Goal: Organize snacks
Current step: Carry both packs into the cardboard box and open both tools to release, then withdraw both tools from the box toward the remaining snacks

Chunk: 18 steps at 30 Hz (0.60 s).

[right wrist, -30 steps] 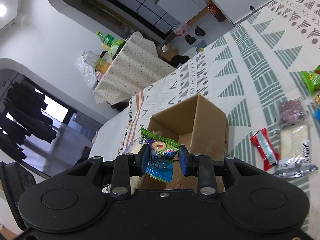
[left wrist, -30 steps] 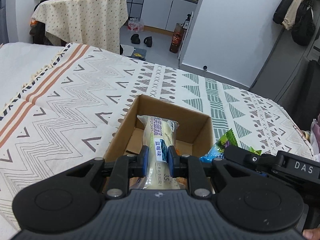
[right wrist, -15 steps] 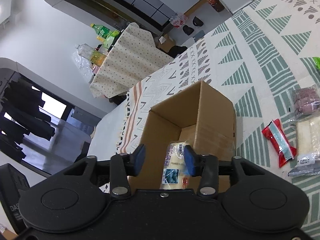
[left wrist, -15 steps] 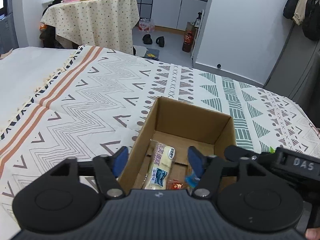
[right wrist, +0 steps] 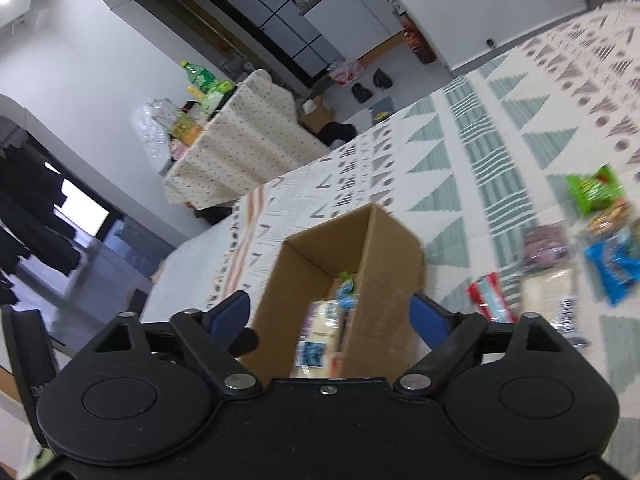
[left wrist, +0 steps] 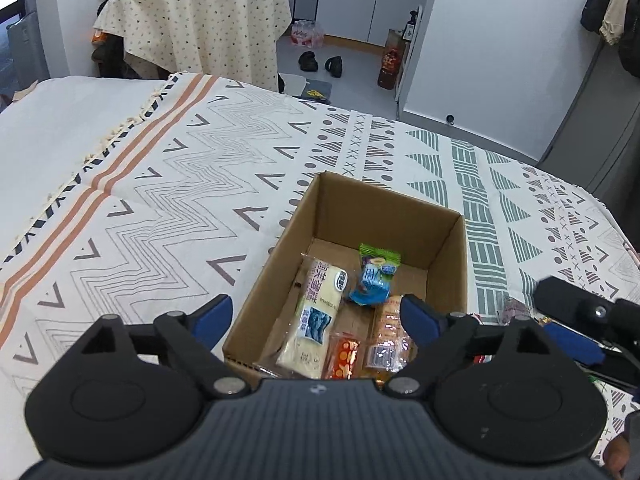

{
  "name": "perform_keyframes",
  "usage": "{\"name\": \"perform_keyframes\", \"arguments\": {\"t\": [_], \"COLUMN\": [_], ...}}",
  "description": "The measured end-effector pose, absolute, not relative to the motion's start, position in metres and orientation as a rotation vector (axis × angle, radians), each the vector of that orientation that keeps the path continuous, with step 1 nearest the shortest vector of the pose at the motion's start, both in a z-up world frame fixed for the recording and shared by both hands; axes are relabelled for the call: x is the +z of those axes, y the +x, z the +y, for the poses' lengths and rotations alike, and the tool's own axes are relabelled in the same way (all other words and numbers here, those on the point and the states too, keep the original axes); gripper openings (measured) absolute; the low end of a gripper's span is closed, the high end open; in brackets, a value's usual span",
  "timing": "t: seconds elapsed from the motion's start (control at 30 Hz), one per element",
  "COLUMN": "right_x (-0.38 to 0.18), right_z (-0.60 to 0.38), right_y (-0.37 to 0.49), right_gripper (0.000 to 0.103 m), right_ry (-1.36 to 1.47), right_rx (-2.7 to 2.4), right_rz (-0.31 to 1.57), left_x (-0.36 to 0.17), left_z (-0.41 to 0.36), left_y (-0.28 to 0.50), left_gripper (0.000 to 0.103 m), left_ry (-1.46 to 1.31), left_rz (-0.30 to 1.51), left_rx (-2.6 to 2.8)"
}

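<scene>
An open cardboard box (left wrist: 448,248) (right wrist: 384,240) sits on the patterned cloth. Inside lie a long cream cake pack (left wrist: 316,312), a blue-green candy pack (left wrist: 374,280), a small orange packet (left wrist: 344,358) and a clear-wrapped biscuit pack (left wrist: 390,340). My left gripper (left wrist: 316,316) hovers open over the box's near end, holding nothing. My right gripper (right wrist: 330,314) is also open and empty, just above the box's near wall. Loose snacks lie right of the box: a red packet (right wrist: 490,296), a blue packet (right wrist: 614,268), a green packet (right wrist: 594,188) and a cream pack (right wrist: 556,300).
The patterned cloth (left wrist: 200,184) stretches left and behind the box. The right gripper's body (left wrist: 580,316) shows at the right edge of the left wrist view. A dotted-cloth table (left wrist: 208,24) with bottles stands beyond the bed, shoes (left wrist: 320,62) on the floor.
Both grippers opened: the left let go of the cream cake pack, the right let go of the blue-green candy pack. Both packs now lie in the box. Both grippers pulled back; the right view is blurred.
</scene>
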State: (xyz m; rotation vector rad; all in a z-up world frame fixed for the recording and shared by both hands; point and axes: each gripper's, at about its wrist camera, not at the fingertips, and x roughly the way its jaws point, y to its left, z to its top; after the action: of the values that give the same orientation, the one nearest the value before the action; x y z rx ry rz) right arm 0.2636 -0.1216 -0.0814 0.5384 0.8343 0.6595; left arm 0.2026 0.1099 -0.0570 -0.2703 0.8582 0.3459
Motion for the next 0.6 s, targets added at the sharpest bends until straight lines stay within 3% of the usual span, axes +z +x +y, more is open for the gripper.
{"name": "perform_keyframes", "arguments": {"t": [0.2, 0.4, 0.6], "right_x": [-0.077, -0.068, -0.062], "right_z": [-0.144, -0.162, -0.191], "right_y": [0.261, 0.252, 0.249], "right_gripper": [0.095, 0.102, 0.103], "right_ry": [0.507, 0.465, 0.454], "right_rx": [0.598, 0.564, 0.523], "right_rz": [0.85, 0.845, 0.83], "left_x": [-0.049, -0.044, -0.035], "left_z": [0.098, 0.081, 0.061], "left_y": [0.196, 0.194, 0.192], "left_gripper": [0.102, 0.103, 0.103], "left_ry": [-0.265, -0.259, -0.262], "left_rz": [0.853, 0.859, 0.85], "left_rx": [0.336, 0.318, 0.307]}}
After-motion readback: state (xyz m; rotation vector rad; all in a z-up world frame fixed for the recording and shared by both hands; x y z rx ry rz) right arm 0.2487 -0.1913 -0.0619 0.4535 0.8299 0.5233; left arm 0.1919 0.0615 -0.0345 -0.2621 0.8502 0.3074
